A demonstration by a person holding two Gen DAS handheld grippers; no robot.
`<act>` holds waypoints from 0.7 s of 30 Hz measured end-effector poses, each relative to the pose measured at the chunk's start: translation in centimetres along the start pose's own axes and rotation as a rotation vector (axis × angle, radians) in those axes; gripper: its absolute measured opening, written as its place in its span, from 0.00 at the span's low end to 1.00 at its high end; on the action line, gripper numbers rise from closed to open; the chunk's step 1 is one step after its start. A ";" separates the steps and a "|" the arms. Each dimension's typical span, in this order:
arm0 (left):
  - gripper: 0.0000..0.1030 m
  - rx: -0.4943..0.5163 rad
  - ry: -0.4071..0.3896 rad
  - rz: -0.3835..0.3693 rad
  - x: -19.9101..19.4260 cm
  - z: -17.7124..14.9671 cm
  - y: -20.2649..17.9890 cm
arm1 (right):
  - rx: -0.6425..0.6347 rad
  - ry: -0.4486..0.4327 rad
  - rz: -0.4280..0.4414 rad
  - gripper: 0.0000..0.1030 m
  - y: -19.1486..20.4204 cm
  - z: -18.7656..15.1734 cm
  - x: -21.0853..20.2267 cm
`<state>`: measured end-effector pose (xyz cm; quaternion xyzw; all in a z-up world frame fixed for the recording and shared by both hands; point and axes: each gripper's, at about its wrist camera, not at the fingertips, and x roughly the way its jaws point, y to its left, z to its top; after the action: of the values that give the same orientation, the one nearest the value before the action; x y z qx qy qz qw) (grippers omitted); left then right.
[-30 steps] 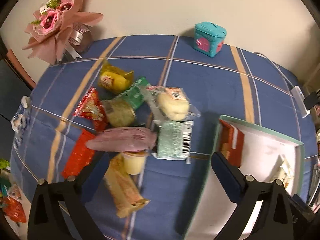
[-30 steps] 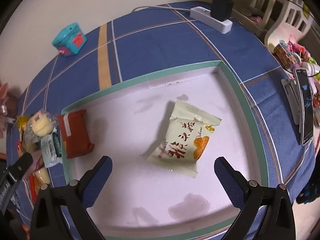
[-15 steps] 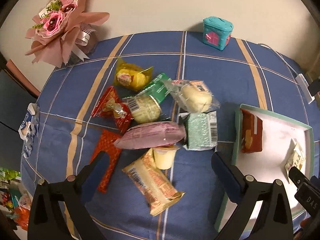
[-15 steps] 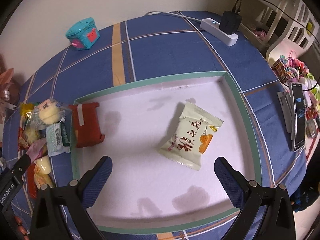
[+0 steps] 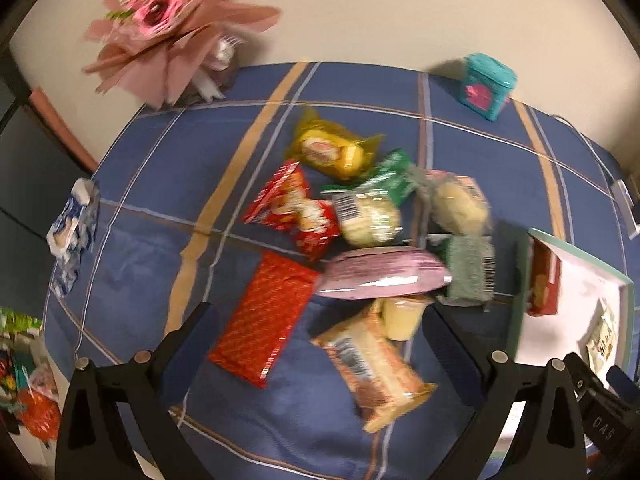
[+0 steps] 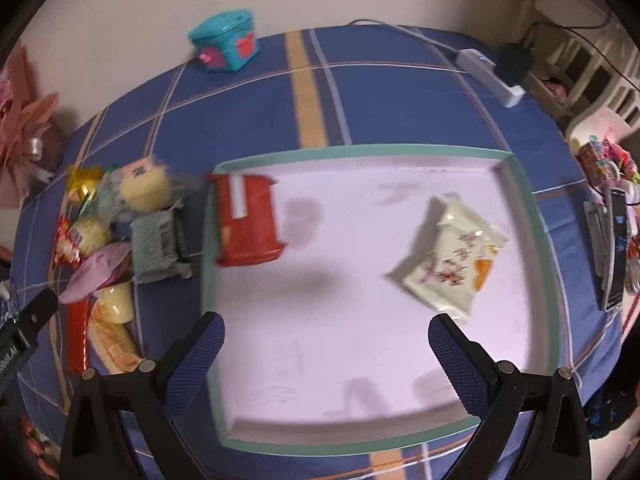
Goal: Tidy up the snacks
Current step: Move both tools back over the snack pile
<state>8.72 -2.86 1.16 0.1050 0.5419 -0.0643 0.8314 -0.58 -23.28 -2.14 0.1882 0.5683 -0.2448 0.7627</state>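
Several wrapped snacks lie heaped on the blue plaid tablecloth: a flat red pack [image 5: 264, 320], a pink pouch [image 5: 380, 274], an orange bar [image 5: 376, 368], a yellow pudding cup [image 5: 402, 316], a yellow bag [image 5: 332, 150]. My left gripper [image 5: 320, 344] hovers open above the near side of the heap, holding nothing. A green-rimmed white tray [image 6: 360, 340] holds a red packet [image 6: 248, 220] at its left end and a cream packet [image 6: 456, 264] at its right. My right gripper [image 6: 326, 354] stands open over the tray's near part, empty.
A teal tin [image 6: 224, 40] sits at the table's back by the wall. A pink bouquet [image 5: 168, 24] stands at the back left. A white power strip [image 6: 490, 76] with a cable lies at the back right. A phone [image 6: 614, 248] and trinkets crowd the right edge.
The left gripper has swung left, so the heap now sits more central and the tray slid toward the right edge. The right gripper has drawn back and turned left, showing more of the heap.
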 end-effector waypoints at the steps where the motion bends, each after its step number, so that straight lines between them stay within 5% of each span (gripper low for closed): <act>1: 0.99 -0.013 0.004 0.004 0.2 0.0 0.7 | -0.013 0.001 0.000 1.00 0.6 -0.1 0.1; 12: 0.99 -0.153 0.035 0.024 1.8 0.1 7.1 | -0.155 -0.016 0.094 1.00 7.9 -1.4 0.0; 21: 0.99 -0.150 0.110 0.047 4.8 -0.1 8.9 | -0.252 0.027 0.159 1.00 13.6 -3.2 1.7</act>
<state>12.48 5.86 -2.31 0.0585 0.5874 0.0020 0.8072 5.30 -10.73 -4.56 0.1389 0.5881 -0.1079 0.7894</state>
